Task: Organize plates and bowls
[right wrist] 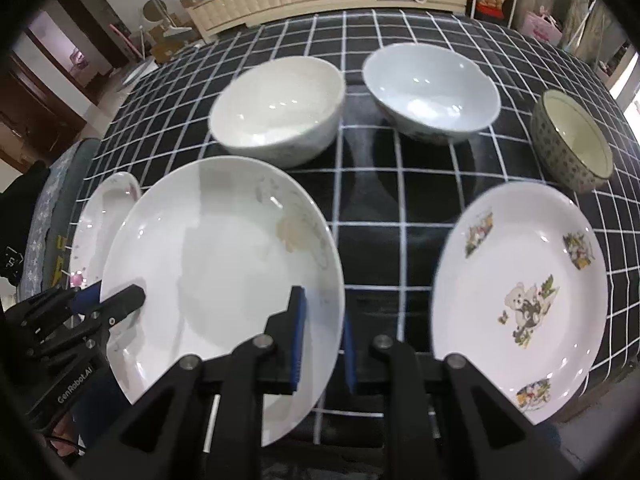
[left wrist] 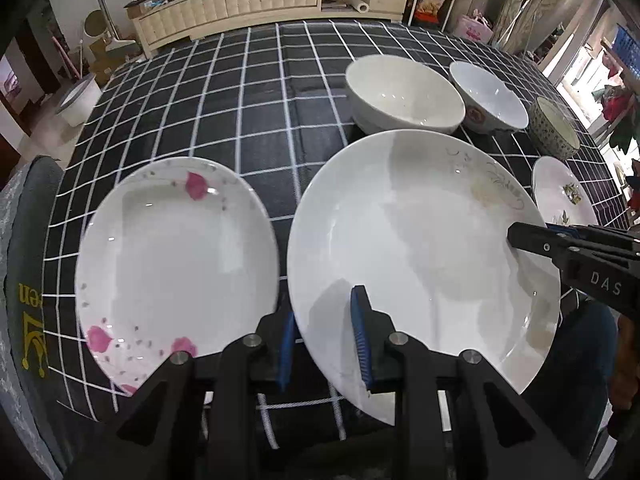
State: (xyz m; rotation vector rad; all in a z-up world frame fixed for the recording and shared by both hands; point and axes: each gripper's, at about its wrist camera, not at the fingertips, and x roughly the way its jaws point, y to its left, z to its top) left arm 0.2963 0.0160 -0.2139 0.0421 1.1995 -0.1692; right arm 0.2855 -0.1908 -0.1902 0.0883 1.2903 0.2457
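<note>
A large white plate (left wrist: 420, 248) (right wrist: 220, 248) with a faint gold pattern is held at two opposite rims. My left gripper (left wrist: 324, 346) is shut on its near-left rim, one blue pad over the plate and one under it. My right gripper (right wrist: 323, 348) is shut on the right rim in the same way, and in the left wrist view it (left wrist: 516, 236) bites that edge. A pink-flowered plate (left wrist: 176, 256) (right wrist: 108, 208) lies to the left. A bear-print plate (right wrist: 520, 296) (left wrist: 560, 196) lies to the right.
Behind the plates stand a white bowl (left wrist: 404, 96) (right wrist: 276, 116), a bluish bowl (left wrist: 488, 96) (right wrist: 432, 92) and a small patterned bowl (left wrist: 554, 128) (right wrist: 572, 148) on the black checked tablecloth (left wrist: 240, 100). A grey cushioned chair (left wrist: 28, 260) sits at the table's left edge.
</note>
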